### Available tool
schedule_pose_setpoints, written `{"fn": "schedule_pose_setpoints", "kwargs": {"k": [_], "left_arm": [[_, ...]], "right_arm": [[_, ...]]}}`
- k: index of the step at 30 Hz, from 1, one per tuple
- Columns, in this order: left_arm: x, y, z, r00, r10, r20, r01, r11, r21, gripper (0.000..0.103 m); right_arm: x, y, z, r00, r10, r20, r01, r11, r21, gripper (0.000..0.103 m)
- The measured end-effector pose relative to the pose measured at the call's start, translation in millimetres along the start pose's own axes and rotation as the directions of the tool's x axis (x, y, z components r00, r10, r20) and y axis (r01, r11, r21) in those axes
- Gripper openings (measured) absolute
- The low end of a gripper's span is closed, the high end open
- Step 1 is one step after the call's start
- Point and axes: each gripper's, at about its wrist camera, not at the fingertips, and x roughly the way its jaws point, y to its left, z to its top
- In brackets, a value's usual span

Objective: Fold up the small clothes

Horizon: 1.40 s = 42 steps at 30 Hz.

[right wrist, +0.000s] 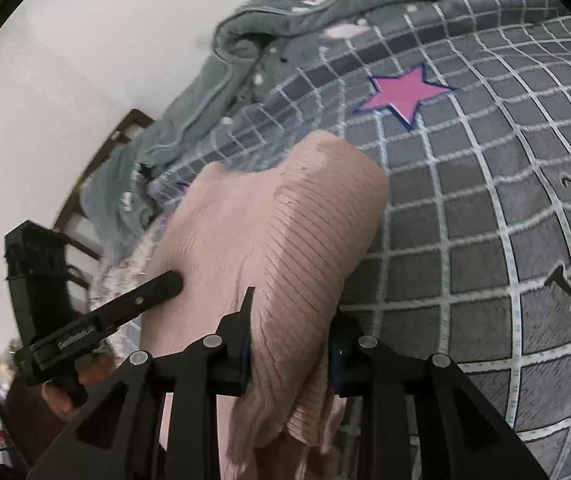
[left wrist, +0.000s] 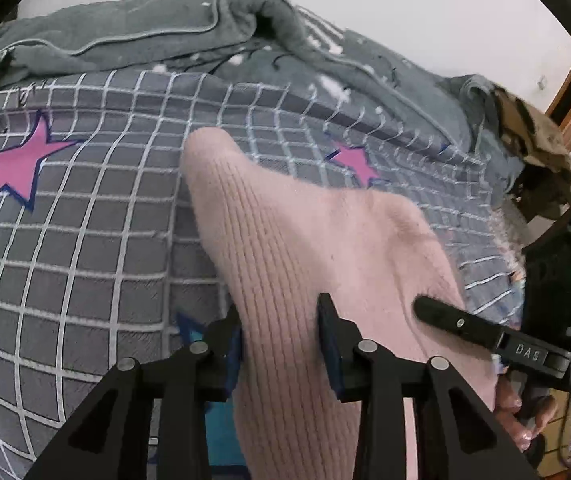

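Both grippers point forward and down toward the bed, side by side, each holding the same pink ribbed knit garment (left wrist: 285, 248).

Left gripper (left wrist: 281, 344): held low over the grid-patterned grey bedspread (left wrist: 65, 260), fingers angled forward. Its jaws stand moderately apart with a thick band of the pink knit running between them; the blue pads (left wrist: 330, 350) press against the fabric on both sides, so it is clamped on the garment. The cloth extends forward from the fingers and ends in a rounded fold ahead of them.

Right gripper (right wrist: 289, 344): same forward-down pose, seen in the left wrist view just to the right of the left gripper, with one black finger (left wrist: 445, 316) lying on the knit. In its own view the jaws are gripping a gathered bunch of the pink garment, which hangs below the fingers in loose folds and spreads forward over the bedspread.

The person's hand (left wrist: 525, 408) is partly visible behind the right gripper's body.

Beyond the garment, a pink star print (right wrist: 407, 92) marks the bedspread, and a rumpled grey blanket (left wrist: 145, 36) lies at the far edge.
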Motion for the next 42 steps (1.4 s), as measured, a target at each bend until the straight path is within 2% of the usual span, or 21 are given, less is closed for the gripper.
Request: {"fn": "schedule_pose_setpoints", "kwargs": {"k": [4, 5, 9, 12, 15, 16, 17, 18, 19, 22, 25, 27, 28, 29, 31, 33, 36, 38, 40, 41, 42], "left_arm": [[7.1, -4.4, -6.1, 1.000, 0.016, 0.027, -0.017, 0.999, 0.033, 0.049], [7.1, -7.1, -6.4, 0.999, 0.025, 0.032, -0.026, 0.998, 0.050, 0.051], [-0.2, -12.0, -8.0, 0.996, 0.064, 0.064, -0.070, 0.992, 0.102, 0.060], [-6.8, -6.1, -4.6, 0.995, 0.065, 0.081, -0.072, 0.993, 0.093, 0.060], [-10.9, 2.5, -0.3, 0.995, 0.056, 0.078, -0.061, 0.996, 0.068, 0.060], [-13.3, 6.0, 0.4, 0.995, 0.061, 0.079, -0.066, 0.996, 0.058, 0.060], [-15.1, 8.3, 0.6, 0.995, 0.064, 0.081, -0.069, 0.996, 0.054, 0.060], [-17.5, 10.4, 0.7, 0.994, 0.067, 0.085, -0.071, 0.996, 0.052, 0.060], [-20.0, 12.6, 1.2, 0.994, 0.070, 0.089, -0.075, 0.996, 0.052, 0.061], [-23.8, 16.9, 1.7, 0.993, 0.066, 0.093, -0.071, 0.996, 0.052, 0.061], [-19.3, 17.0, 3.6, 0.996, 0.049, 0.078, -0.053, 0.997, 0.051, 0.062], [-17.2, 16.6, 4.3, 0.997, 0.027, 0.076, -0.030, 0.998, 0.046, 0.062], [-15.8, 17.0, 5.3, 0.997, 0.003, 0.072, -0.006, 0.999, 0.037, 0.062], [-14.6, 17.8, 5.7, 0.998, -0.015, 0.068, 0.013, 0.999, 0.030, 0.062], [-8.3, 20.5, 7.3, 0.997, -0.054, 0.052, 0.054, 0.999, 0.002, 0.066], [2.0, 23.1, 7.8, 0.997, -0.070, 0.019, 0.071, 0.997, -0.019, 0.067], [18.7, 27.1, 5.5, 0.995, -0.101, -0.028, 0.100, 0.994, -0.048, 0.070], [27.3, 30.0, 3.4, 0.992, -0.113, -0.046, 0.110, 0.992, -0.065, 0.072], [35.0, 32.2, 2.9, 0.989, -0.137, -0.065, 0.131, 0.988, -0.082, 0.073], [39.0, 32.9, 3.2, 0.985, -0.154, -0.077, 0.147, 0.985, -0.092, 0.070], [41.6, 32.7, 3.8, 0.982, -0.172, -0.081, 0.163, 0.982, -0.100, 0.061]], "right_arm": [[7.8, -10.0, -10.5, 0.995, -0.090, 0.036, 0.092, 0.993, -0.067, 0.048], [5.4, -8.9, -11.7, 0.993, -0.114, 0.045, 0.117, 0.990, -0.084, 0.049], [-21.5, 2.8, -14.4, 0.979, -0.187, 0.086, 0.198, 0.969, -0.148, 0.050], [-35.4, 14.0, -16.6, 0.974, -0.196, 0.114, 0.212, 0.964, -0.157, 0.050], [-28.9, 15.6, -11.0, 0.968, -0.216, 0.127, 0.233, 0.963, -0.135, 0.050], [-24.6, 12.6, -10.3, 0.968, -0.223, 0.115, 0.235, 0.966, -0.111, 0.046], [-19.5, 8.9, -8.8, 0.970, -0.220, 0.106, 0.229, 0.970, -0.087, 0.028], [-16.0, 7.7, -9.1, 0.973, -0.206, 0.107, 0.215, 0.973, -0.083, 0.022], [-13.0, 9.3, -11.3, 0.966, -0.227, 0.127, 0.241, 0.965, -0.109, 0.015], [-15.9, 11.6, -22.3, 0.947, -0.265, 0.181, 0.294, 0.943, -0.157, 0.010], [-12.3, -1.0, -31.6, 0.940, -0.300, 0.165, 0.321, 0.938, -0.127, 0.010], [-13.9, -4.9, -29.5, 0.946, -0.285, 0.155, 0.303, 0.946, -0.114, 0.012], [-18.6, -7.1, -24.8, 0.957, -0.250, 0.145, 0.264, 0.961, -0.087, 0.018], [-22.0, -8.7, -21.4, 0.965, -0.222, 0.142, 0.233, 0.970, -0.063, 0.028], [-28.6, -10.6, -13.5, 0.976, -0.158, 0.149, 0.162, 0.987, -0.019, 0.037], [-26.4, -8.6, -9.7, 0.981, -0.128, 0.145, 0.131, 0.991, -0.008, 0.042], [-5.8, -2.9, -9.7, 0.984, -0.151, 0.090, 0.155, 0.987, -0.039, 0.049], [4.1, -5.1, -11.9, 0.982, -0.171, 0.073, 0.175, 0.983, -0.050, 0.062], [9.9, -16.0, -13.2, 0.984, -0.165, 0.065, 0.166, 0.986, -0.009, 0.068], [12.0, -19.6, -12.9, 0.987, -0.148, 0.059, 0.148, 0.989, 0.009, 0.068], [13.9, -21.2, -12.1, 0.988, -0.141, 0.054, 0.141, 0.990, 0.016, 0.068]]}}
